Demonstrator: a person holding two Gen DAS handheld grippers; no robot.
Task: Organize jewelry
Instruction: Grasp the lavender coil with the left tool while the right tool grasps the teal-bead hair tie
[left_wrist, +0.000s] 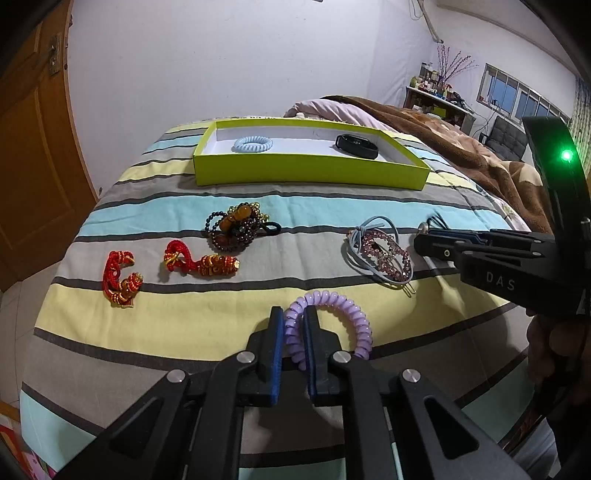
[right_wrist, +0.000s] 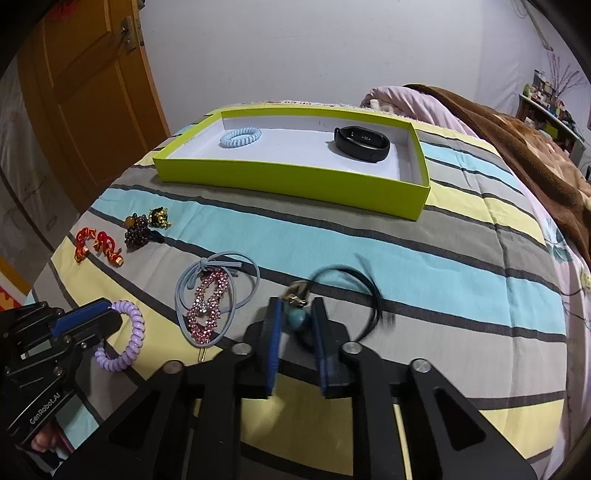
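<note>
Closest up, the left gripper (left_wrist: 294, 316) is clamping its blue-padded jaws tight on the near side of a lilac plastic spiral hair tie (left_wrist: 343, 312), which is lying on the striped quilt (left_wrist: 184, 218) in grey, pale yellow and light blue bands. Over on the right, the right gripper (right_wrist: 298, 309) is sitting with its jaws either side of a teal bead (right_wrist: 297, 320) on a thin black cord loop (right_wrist: 373, 295) with a small brass fitting; it's a bit blurry there, so I can't tell if the pads are actually pressing on it. Between the two grippers, a pink rhinestone hair clip (right_wrist: 205, 305) is lying on top of a thin grey-blue elastic hair band (right_wrist: 216, 280). A bit further back on the left, two red-and-gold knotted cord bracelets (left_wrist: 122, 282) are sitting side by side, and just beyond them a bunch of dark beaded bracelets with amber beads (left_wrist: 236, 225) is piled up. Furthest back, a shallow lime-green cardboard tray with a white inside (left_wrist: 295, 171) is resting on the quilt, holding a pale blue spiral hair tie (left_wrist: 253, 144) toward its left end and a black fitness band (left_wrist: 356, 146) toward its right, well apart.
</note>
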